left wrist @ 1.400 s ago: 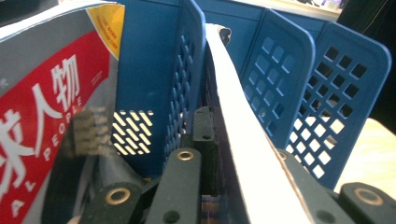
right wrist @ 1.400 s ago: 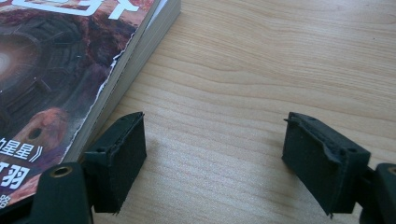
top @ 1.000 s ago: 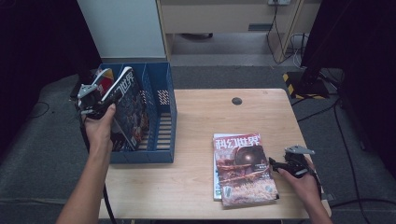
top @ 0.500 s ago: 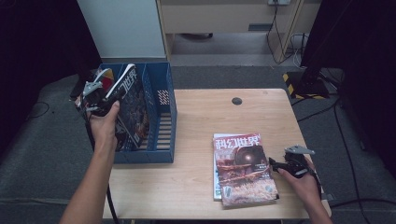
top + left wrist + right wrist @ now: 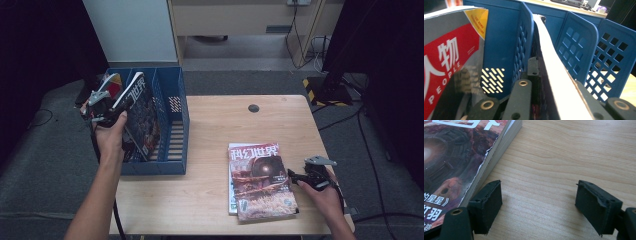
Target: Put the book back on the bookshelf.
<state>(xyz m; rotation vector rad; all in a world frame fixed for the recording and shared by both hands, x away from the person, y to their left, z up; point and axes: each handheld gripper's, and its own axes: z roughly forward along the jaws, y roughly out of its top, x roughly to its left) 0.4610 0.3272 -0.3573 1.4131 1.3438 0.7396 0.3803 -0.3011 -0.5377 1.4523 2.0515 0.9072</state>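
My left gripper (image 5: 106, 106) is shut on the upper edge of a dark-covered magazine (image 5: 142, 116) that stands tilted in the blue file rack (image 5: 175, 131) at the table's left edge. In the left gripper view its white page edge (image 5: 554, 65) runs up between my jaws, and a red "People" magazine (image 5: 451, 57) stands in the compartment beside it. On the table at the right lies a stack of magazines (image 5: 260, 181). My right gripper (image 5: 296, 176) rests open on the wood just right of that stack (image 5: 456, 157), with nothing between its pads (image 5: 489, 205).
The wooden table (image 5: 225, 125) has free room between the rack and the stack. A small black round disc (image 5: 253, 108) sits near the far edge. Grey floor, dark curtains and a cabinet surround the table.
The left hand has shifted the held magazine slightly to the right in the rack. The right gripper has stayed where it was.
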